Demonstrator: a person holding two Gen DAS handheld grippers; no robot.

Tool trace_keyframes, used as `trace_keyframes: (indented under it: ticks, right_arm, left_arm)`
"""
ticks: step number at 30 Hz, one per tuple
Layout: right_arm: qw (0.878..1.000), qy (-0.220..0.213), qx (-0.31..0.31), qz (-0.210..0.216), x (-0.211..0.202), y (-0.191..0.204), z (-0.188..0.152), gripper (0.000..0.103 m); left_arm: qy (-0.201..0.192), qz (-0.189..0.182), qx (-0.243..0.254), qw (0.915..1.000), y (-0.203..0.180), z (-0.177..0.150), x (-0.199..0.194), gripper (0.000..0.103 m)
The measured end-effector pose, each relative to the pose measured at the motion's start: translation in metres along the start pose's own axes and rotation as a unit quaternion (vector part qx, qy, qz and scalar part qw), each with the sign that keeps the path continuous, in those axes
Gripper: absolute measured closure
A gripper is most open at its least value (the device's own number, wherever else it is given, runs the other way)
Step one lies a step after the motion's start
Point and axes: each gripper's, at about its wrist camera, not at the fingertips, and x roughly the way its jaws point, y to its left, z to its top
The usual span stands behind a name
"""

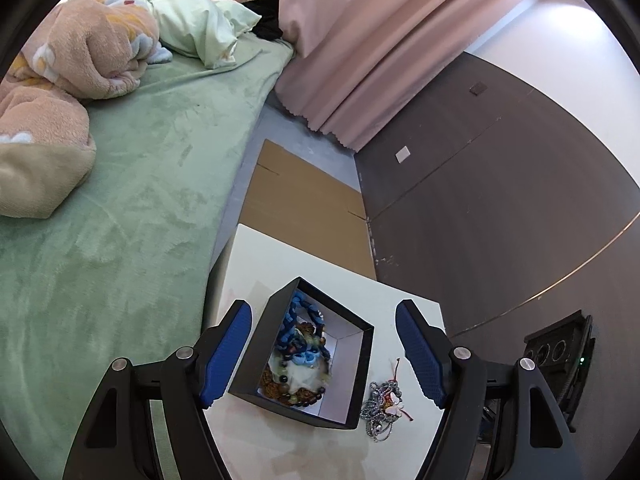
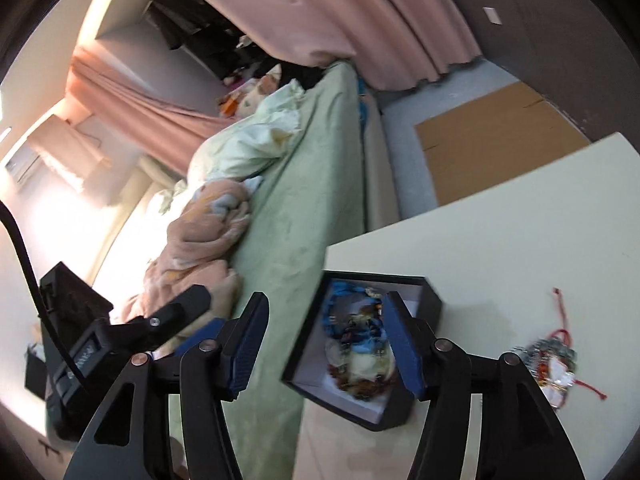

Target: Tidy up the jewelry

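Observation:
A black open box (image 1: 260, 344) stands on the white table (image 1: 320, 256), filled with jewelry (image 1: 298, 344): a blue chain, beaded bracelets and pale pieces. My left gripper (image 1: 324, 356) is open, its blue pads on either side of the box with a gap to each wall. A loose tangle of silver chain and red cord (image 1: 380, 404) lies just right of the box. In the right wrist view my right gripper (image 2: 326, 344) is open and holds nothing. Its right finger hangs over the box (image 2: 384, 416) and the jewelry (image 2: 356, 344) inside. The loose tangle (image 2: 556, 364) lies further right.
A bed with a green sheet (image 1: 140, 200) and bunched blankets (image 1: 80, 52) runs along the table's left edge. Flat cardboard (image 1: 304, 200) lies on the floor beyond the table, with pink curtains (image 1: 360, 40) and a dark wall panel (image 1: 500, 200) behind.

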Motion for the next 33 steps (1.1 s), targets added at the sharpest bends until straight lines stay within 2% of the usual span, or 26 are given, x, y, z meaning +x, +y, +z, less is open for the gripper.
trace_keyframes:
  ticks: [3,11,18,22,24,26,27,28,33]
  right_arm:
    - [1.000,-0.009,-0.005,-0.015,-0.011,-0.003,-0.001,0.043]
    - [0.994,-0.060,0.001,-0.095,-0.059,-0.020,0.004,0.043]
    - [0.991,-0.076,0.011,-0.105,-0.096,-0.042,0.006,0.043]
    - [0.992,-0.070,0.018,-0.107,-0.109,-0.053,0.001,0.043]
    - [0.993,-0.061,0.024,-0.101,-0.115,-0.060,-0.003,0.043]
    - [0.994,-0.052,0.034,-0.086,-0.120,-0.066,-0.006,0.032]
    - [0.995,-0.049,0.038,-0.083,-0.123,-0.068,-0.009,0.018]
    - [0.994,-0.048,0.043,-0.083,-0.126,-0.071,-0.012,0.011]
    - [0.995,-0.032,0.081,-0.052,-0.139,-0.089,-0.023,0.011]
  left_arm:
    - [-0.001,0.001,0.003,1.0000,-0.002,-0.001,0.001,0.028]
    - [-0.019,0.028,0.040,0.9986,-0.021,-0.012,0.002,0.028]
    - [-0.013,0.033,0.077,0.9964,-0.042,-0.031,0.011,0.028]
    - [-0.014,0.033,0.106,0.9937,-0.056,-0.044,0.013,0.028]
    - [-0.009,0.033,0.118,0.9925,-0.063,-0.051,0.015,0.020]
    - [-0.006,0.033,0.124,0.9918,-0.068,-0.058,0.016,0.015]
    - [-0.004,0.033,0.128,0.9912,-0.071,-0.062,0.017,0.015]
    - [0.000,0.033,0.132,0.9907,-0.074,-0.066,0.019,0.015]
    - [0.024,0.030,0.143,0.9890,-0.083,-0.083,0.026,0.015]
